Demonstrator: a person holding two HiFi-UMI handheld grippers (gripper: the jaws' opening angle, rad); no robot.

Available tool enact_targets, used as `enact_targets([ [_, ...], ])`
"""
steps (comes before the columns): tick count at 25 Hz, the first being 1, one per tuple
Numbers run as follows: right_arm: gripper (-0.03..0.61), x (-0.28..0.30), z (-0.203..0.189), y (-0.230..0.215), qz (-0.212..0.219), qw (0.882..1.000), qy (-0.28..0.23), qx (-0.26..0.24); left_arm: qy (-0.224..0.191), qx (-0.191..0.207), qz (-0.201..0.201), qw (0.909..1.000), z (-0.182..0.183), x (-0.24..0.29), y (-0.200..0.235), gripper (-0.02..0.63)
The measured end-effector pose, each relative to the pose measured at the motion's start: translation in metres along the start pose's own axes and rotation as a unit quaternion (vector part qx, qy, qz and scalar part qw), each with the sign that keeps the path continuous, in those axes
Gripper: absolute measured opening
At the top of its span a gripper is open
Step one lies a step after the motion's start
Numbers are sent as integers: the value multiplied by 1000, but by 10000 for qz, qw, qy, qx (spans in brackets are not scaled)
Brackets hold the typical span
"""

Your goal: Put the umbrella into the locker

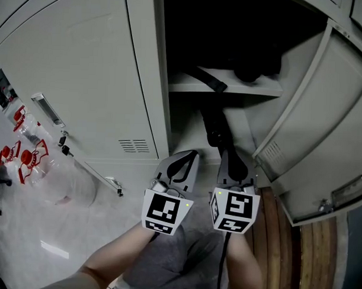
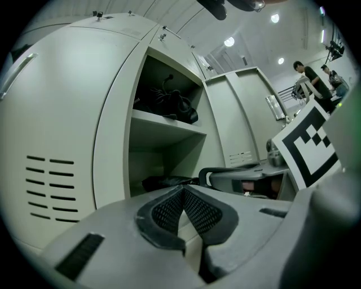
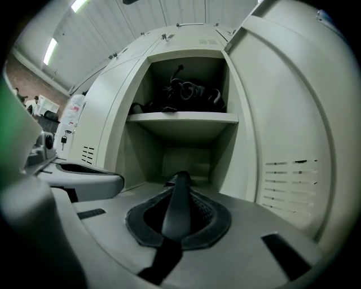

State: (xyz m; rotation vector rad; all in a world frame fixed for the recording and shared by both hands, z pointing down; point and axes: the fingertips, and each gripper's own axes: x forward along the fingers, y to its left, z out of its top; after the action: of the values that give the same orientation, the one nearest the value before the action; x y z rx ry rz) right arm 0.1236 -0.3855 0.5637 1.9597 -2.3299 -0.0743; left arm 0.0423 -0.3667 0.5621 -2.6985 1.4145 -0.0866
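The grey locker (image 1: pixel 149 80) stands open, its door (image 1: pixel 324 128) swung out to the right. A black folded umbrella (image 1: pixel 214 127) reaches into the lower compartment, under the shelf (image 1: pixel 230 86). My right gripper (image 1: pixel 231 163) is shut on the umbrella's near end; in the right gripper view the black shaft (image 3: pixel 177 203) runs between the pads into the compartment. My left gripper (image 1: pixel 183 165) hangs just left of it, shut with nothing between its pads (image 2: pixel 169 211). From the left gripper view the umbrella (image 2: pixel 163 182) shows as a dark shape low in the locker.
A dark bundle with straps (image 1: pixel 258 66) lies on the upper shelf. The neighbouring locker door (image 1: pixel 76 78) is closed, with keys (image 1: pixel 62 143) hanging from it. Clear bottles with red caps (image 1: pixel 26 159) stand on the floor at left. Wooden planks (image 1: pixel 284 233) lie at right.
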Motion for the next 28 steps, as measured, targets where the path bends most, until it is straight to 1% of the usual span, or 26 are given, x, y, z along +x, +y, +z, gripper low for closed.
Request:
enact_targets([
  [4, 9, 13, 1, 1, 25, 10000, 13, -20, -58, 56, -14, 10000, 2, 6, 0, 8],
  [12, 9, 34, 11, 3, 165, 9995, 224, -138, 11, -21, 1, 10000, 2, 14, 11, 8],
  [18, 9, 51, 14, 4, 275, 9986, 325, -318, 19, -72, 14, 10000, 4, 18, 15, 8],
  [23, 9, 66, 18, 2, 385, 9981, 423, -247, 16, -73, -3, 10000, 7, 20, 15, 8],
  [28, 9, 82, 19, 3, 438, 9970, 552, -316, -24, -42, -65, 10000, 11, 20, 14, 8],
])
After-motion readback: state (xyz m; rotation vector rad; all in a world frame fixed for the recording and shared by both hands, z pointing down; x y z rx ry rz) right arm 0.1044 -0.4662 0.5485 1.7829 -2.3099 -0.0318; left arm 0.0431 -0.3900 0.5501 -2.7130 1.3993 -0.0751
